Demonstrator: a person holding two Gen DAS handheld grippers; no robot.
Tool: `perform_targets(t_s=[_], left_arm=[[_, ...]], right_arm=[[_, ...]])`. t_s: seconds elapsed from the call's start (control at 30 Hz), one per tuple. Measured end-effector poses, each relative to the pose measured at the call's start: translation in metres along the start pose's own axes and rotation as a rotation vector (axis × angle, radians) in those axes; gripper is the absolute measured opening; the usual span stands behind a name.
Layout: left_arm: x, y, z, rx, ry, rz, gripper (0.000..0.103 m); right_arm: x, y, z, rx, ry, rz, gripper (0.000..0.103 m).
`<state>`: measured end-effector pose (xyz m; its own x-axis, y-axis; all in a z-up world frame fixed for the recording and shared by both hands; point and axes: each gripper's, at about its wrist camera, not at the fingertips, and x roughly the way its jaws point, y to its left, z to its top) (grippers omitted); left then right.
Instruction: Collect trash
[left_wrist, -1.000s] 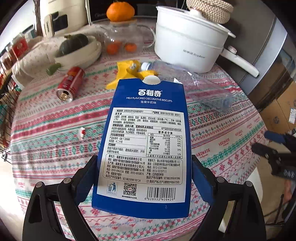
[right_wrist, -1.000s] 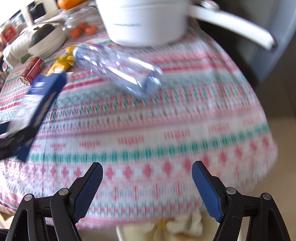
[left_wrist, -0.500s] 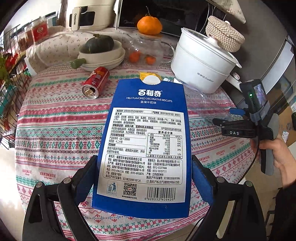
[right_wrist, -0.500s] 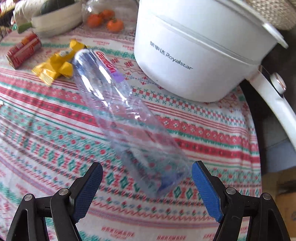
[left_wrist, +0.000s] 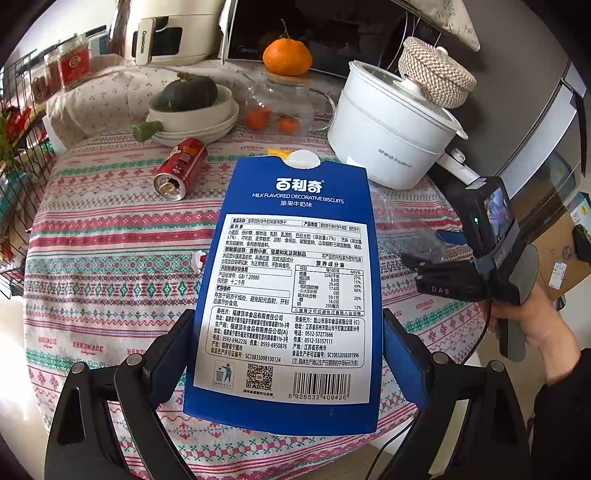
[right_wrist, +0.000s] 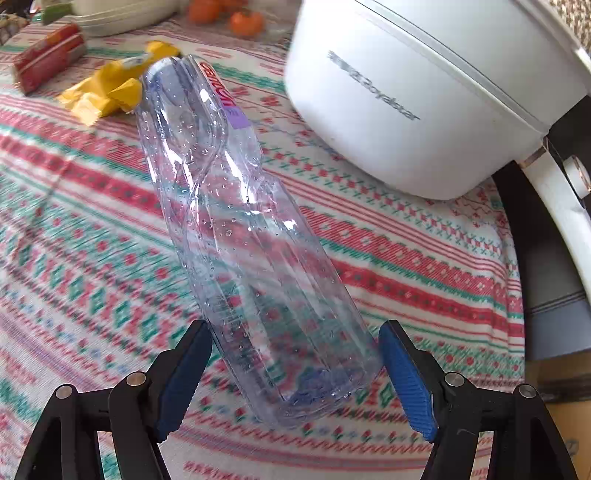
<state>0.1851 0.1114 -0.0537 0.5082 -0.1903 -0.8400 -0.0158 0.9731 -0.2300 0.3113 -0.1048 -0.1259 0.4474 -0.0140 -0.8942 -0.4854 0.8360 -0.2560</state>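
Blue biscuit box (left_wrist: 288, 295), back label up, pinched at its lower sides by left gripper (left_wrist: 288, 354) fingers, held above the bench (left_wrist: 92, 258). Clear, crumpled plastic bottle (right_wrist: 251, 236), droplets inside, lying on the striped cloth beside the white pot (right_wrist: 406, 92). Base end lay between right gripper (right_wrist: 293, 365) fingers, closing, left pad about touching, right pad just clear. Yellow wrapper (right_wrist: 107, 88) and red can (left_wrist: 181, 168) lying further back. Dark squash (left_wrist: 190, 92) in stacked white bowls (left_wrist: 192, 123); small oranges (left_wrist: 273, 120) inside glass teapot (left_wrist: 284, 99).
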Motion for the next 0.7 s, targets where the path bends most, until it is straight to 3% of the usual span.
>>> perform_targets(t_s=[0.17,0.37,0.7], left_arm=[[-0.012,0.003,-0.003,0.003,-0.029,-0.010,0.095],[-0.025,0.002,-0.011,0.022,-0.046,-0.035,0.095],[-0.037,-0.028,-0.041,0.137,-0.054,-0.037,0.095]], right_arm=[[-0.039,0.013,-0.024,0.032,-0.048,0.057,0.077],[-0.095,0.007,-0.060,0.189,-0.113,0.102,0.075],[-0.166,-0.001,-0.134,0.421,-0.226,0.075,0.074]])
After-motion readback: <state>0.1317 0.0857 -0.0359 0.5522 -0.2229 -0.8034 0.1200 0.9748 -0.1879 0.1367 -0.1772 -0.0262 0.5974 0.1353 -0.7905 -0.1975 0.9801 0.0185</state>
